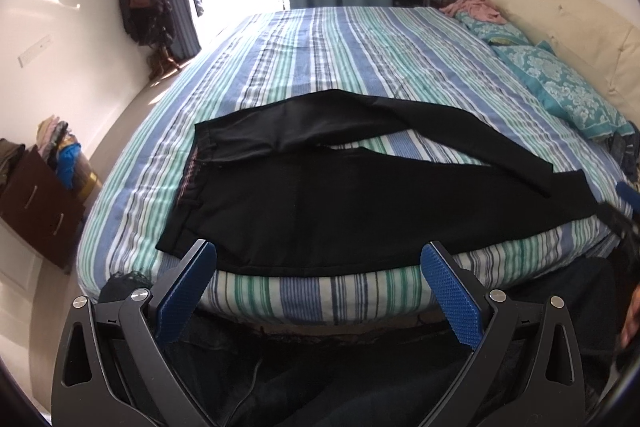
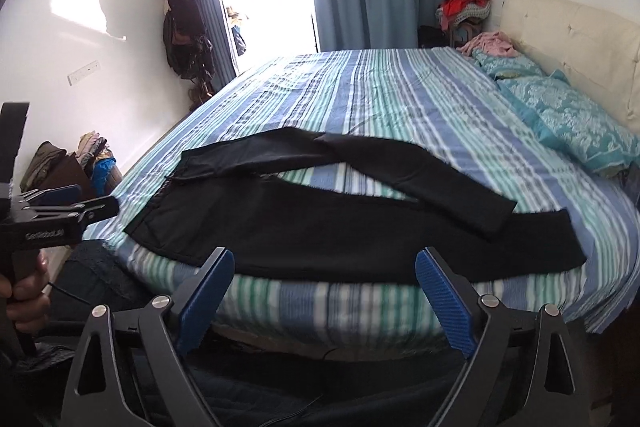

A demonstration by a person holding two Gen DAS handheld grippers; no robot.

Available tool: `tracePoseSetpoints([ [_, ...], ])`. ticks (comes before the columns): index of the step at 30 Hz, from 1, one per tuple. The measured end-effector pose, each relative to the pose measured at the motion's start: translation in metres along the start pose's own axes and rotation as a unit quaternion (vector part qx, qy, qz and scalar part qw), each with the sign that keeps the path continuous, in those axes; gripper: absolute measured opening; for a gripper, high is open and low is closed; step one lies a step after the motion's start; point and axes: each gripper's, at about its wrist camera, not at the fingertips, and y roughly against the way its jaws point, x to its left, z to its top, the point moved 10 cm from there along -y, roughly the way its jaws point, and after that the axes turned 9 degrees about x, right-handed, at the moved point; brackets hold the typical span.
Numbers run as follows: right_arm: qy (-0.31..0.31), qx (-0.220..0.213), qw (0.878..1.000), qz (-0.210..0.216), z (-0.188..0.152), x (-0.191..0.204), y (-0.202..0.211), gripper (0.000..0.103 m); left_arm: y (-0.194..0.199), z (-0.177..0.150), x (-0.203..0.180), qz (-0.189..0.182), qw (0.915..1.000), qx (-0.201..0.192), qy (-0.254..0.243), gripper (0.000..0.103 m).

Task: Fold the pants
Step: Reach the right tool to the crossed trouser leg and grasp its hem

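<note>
Lying flat, black pants (image 1: 320, 203), near leg's far cuff (image 1: 600, 199) blurred

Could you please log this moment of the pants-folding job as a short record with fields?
garment: black pants, spread flat, unfolded
surface: striped bed
waistband: toward the left end
legs: running rightward, spread apart with bedsheet showing between them; far leg's hem lies over the near leg
left hand-held gripper: open, holding nothing, at the near bed edge
right hand-held gripper: open, holding nothing, at the near bed edge
contact with pants: none visible
folds made: none
nearby: teal pillow by the headboard
</note>
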Motion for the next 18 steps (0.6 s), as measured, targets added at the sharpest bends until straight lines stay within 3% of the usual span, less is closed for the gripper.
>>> tracePoseSetpoints([
  [2, 0.035, -0.005, 0.998, -0.043, 0.025, -0.052, -0.018, 0.092, -0.008, -0.001, 0.003, 0.002, 0.9999, 0.010, 0.005, 0.102],
  [4, 0.077, 0.057, 0.992, -0.085, 0.031, -0.105, -0.063, 0.091, -0.016, -0.001, 0.005, 0.002, 0.9997, 0.020, 0.010, 0.102],
  [6, 0.113, 0.141, 0.978, -0.106, 0.017, -0.149, -0.114, 0.073, -0.024, -0.001, 0.007, 0.005, 0.9994, 0.030, 0.014, 0.102],
  [7, 0.127, 0.175, 0.971, -0.106, 0.009, -0.163, -0.136, 0.056, -0.026, -0.001, 0.007, 0.006, 0.9993, 0.035, 0.015, 0.102],
  [8, 0.135, 0.203, 0.964, -0.105, -0.001, -0.177, -0.153, 0.051, -0.029, -0.002, 0.006, 0.008, 0.9991, 0.039, 0.015, 0.102],
  [11, 0.156, 0.245, 0.951, -0.104, -0.015, -0.198, -0.190, 0.051, -0.038, -0.003, 0.004, 0.015, 0.9984, 0.054, 0.011, 0.102],
  [18, 0.206, 0.277, 0.931, -0.121, -0.027, -0.216, -0.235, 0.046, -0.063, -0.004, -0.006, 0.025, 0.9961, 0.085, -0.009, 0.102],
])
